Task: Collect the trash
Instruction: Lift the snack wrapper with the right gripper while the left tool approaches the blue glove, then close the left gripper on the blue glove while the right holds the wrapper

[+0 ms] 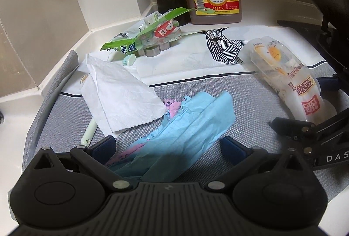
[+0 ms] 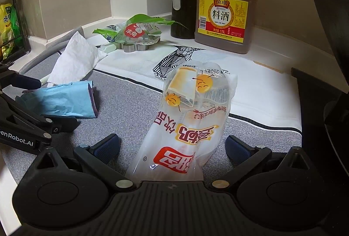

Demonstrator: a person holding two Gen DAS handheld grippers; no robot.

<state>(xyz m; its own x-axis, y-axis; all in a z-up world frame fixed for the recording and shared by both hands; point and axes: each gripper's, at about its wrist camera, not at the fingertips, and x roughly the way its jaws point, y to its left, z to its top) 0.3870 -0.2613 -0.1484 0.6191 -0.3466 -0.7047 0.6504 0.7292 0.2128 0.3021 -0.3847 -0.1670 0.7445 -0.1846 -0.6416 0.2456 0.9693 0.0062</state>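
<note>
Straddling the blue paper [image 1: 181,127] on the grey mat [image 1: 250,100], the left gripper [image 1: 168,148] is gaping wide, gripping nothing; right of that paper, the right gripper [image 2: 172,148] is likewise spread around the clear pouch [image 2: 187,122]. Closing each low should be catching the crumpled bulk.

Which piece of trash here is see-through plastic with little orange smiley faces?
The clear drink pouch between the right gripper's open fingers; the other plastic wrapper is green.
</note>
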